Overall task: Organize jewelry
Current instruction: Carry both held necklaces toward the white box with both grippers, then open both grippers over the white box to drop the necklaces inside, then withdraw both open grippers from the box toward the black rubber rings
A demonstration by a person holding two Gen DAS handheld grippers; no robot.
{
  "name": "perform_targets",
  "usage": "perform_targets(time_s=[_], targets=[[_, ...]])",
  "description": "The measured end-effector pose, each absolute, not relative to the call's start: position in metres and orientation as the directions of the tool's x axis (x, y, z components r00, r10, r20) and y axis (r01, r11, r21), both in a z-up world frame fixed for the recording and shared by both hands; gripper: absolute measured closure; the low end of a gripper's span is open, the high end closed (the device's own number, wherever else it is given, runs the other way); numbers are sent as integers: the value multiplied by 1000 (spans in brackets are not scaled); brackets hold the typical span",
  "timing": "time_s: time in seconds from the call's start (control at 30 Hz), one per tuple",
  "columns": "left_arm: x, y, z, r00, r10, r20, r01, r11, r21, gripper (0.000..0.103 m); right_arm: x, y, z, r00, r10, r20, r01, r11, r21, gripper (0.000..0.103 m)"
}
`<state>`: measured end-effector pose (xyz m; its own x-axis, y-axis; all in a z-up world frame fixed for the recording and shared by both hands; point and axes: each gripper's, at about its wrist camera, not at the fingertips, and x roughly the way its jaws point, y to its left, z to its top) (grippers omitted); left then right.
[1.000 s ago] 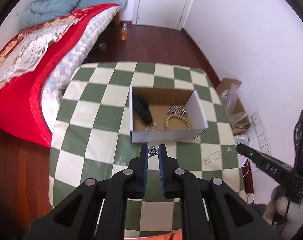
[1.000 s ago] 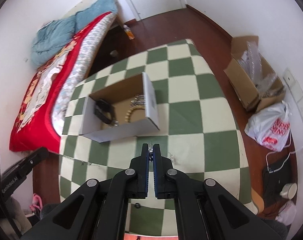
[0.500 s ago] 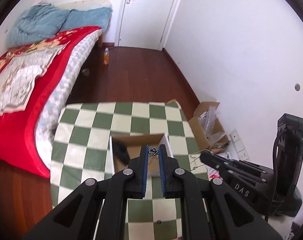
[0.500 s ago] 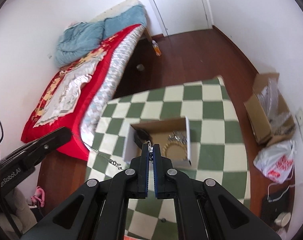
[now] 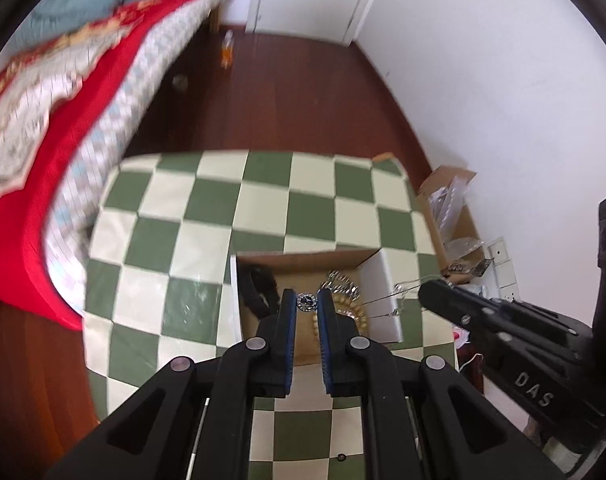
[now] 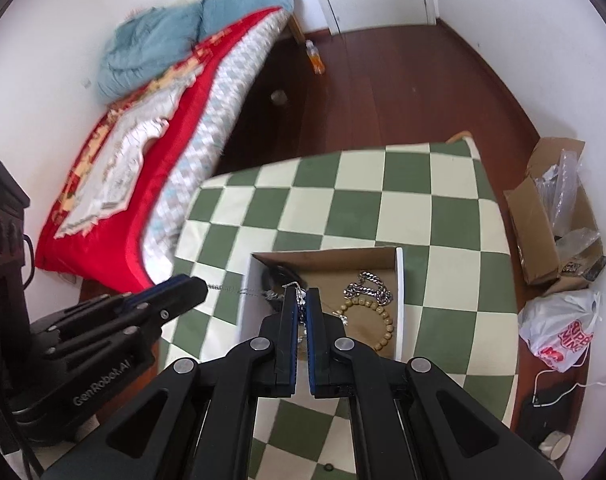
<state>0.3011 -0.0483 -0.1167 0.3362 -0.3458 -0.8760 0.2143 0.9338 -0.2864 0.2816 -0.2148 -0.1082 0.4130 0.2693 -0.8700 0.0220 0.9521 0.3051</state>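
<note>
My left gripper (image 5: 307, 305) is shut on a round jewelled pendant (image 5: 307, 300), held above the open cardboard box (image 5: 387, 276). My right gripper (image 6: 302, 302) is shut on the thin silver chain (image 6: 299, 294) of the same necklace. That chain (image 6: 227, 289) runs across to the left gripper's tip (image 6: 197, 286). In the left wrist view the right gripper (image 5: 429, 292) sits at the right, with the chain (image 5: 395, 300) trailing from it. Inside the box (image 6: 399, 304) lie a wooden bead bracelet (image 6: 383, 314), a chunky silver chain (image 6: 367, 286) and a black item (image 6: 275, 274).
The box stands on a green-and-cream checkered table (image 6: 443, 208). A small dark ring (image 6: 327, 468) lies near the table's front edge. A bed with a red cover (image 6: 143, 152) is at the left. A floor carton (image 6: 543, 216) and a plastic bag (image 6: 563, 336) are at the right.
Both grippers lifted the necklace off the table in front of the box, rose high, then came down; they now hold it stretched over the box.
</note>
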Motion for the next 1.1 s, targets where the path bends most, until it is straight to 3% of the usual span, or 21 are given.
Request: perform_targets(time_s=[0.3,0.4,0.43,0.47,0.53,0.63,0.67,0.73,0.9,1.1], targets=[[319,-47,-144,275,-298,-914,157,952,-264,93,316,-219,-157,261,284,-923,50,951,306,99],[323,-46,-143,290,-265,-920,152,962,-229,86,319,-224,-165,231,269,-935,81,952,294,96],[323,-46,-141,300,-238,-924,150,968,-200,74,319,-225,-166,225,261,-939,90,954,287,83],[323,-47,-139,317,-207,-926,151,974,-166,64,318,-227,-166,231,234,-944,97,960,262,61],[322,-44,-133,361,-183,-914,139,980,-142,29,315,-227,-162,248,179,-952,93,974,207,39],[320,-40,-126,410,-138,-902,116,988,-99,23,309,-228,-157,259,95,-961,93,988,123,34],[319,-38,-125,424,-114,-899,107,991,-75,19,306,-228,-157,261,67,-963,93,991,94,23],[315,-35,-126,448,-58,-892,83,996,-23,0,299,-228,-158,262,9,-965,84,996,32,7],[300,-27,-137,473,21,-881,36,998,43,0,282,-225,-170,255,-53,-966,79,996,-34,0],[280,-24,-152,465,68,-883,16,996,85,0,260,-221,-176,279,-72,-957,102,994,-45,0]])
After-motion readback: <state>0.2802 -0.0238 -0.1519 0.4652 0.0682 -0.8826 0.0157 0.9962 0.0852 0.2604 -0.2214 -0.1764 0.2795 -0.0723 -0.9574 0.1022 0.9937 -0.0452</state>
